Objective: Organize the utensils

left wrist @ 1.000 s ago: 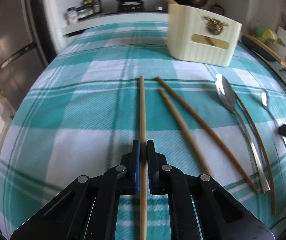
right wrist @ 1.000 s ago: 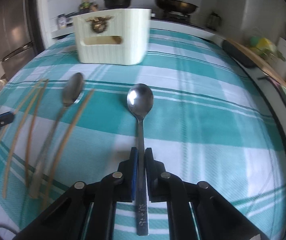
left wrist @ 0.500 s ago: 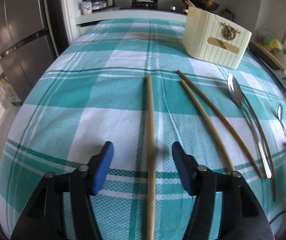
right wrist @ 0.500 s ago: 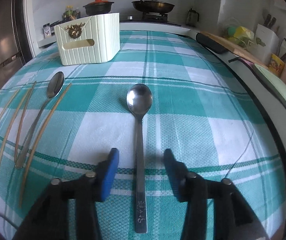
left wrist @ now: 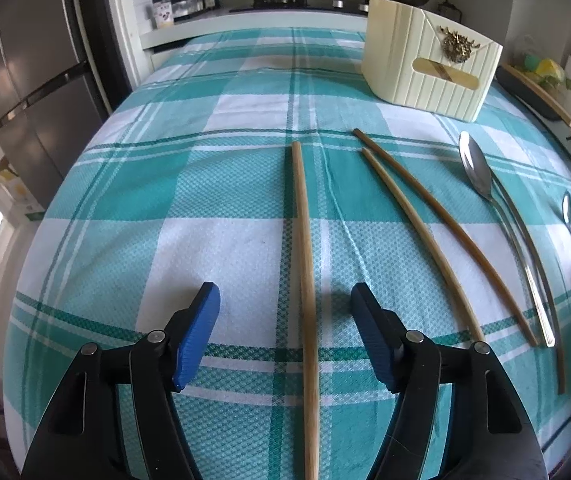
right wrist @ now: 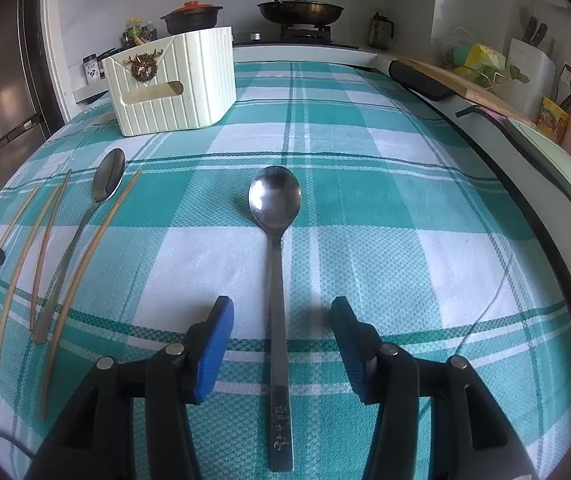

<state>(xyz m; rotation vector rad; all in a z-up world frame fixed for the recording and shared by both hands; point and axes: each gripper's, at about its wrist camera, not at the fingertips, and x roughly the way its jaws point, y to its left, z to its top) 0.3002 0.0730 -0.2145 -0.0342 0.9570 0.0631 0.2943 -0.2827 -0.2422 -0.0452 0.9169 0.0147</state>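
Note:
In the left wrist view my left gripper (left wrist: 285,300) is open, its jaws on either side of a light wooden chopstick (left wrist: 305,264) lying flat on the checked cloth. Two darker chopsticks (left wrist: 425,232) lie to its right, then a long steel spoon (left wrist: 497,216) with another chopstick beside it. In the right wrist view my right gripper (right wrist: 281,312) is open around the handle of a steel spoon (right wrist: 275,248) lying flat, bowl pointing away. A cream ribbed holder (right wrist: 173,80) stands at the back; it also shows in the left wrist view (left wrist: 425,72).
The table wears a teal and white checked cloth (right wrist: 385,200). A stove with a pot and a pan (right wrist: 301,10) stands behind it. A fridge (left wrist: 25,80) is on the left. A cutting board and clutter (right wrist: 477,80) line the right counter. A thin cable (right wrist: 485,304) crosses the cloth at right.
Both grippers have opened, releasing the chopstick and the spoon onto the cloth, and have lifted back a little. The utensils lie where they were.

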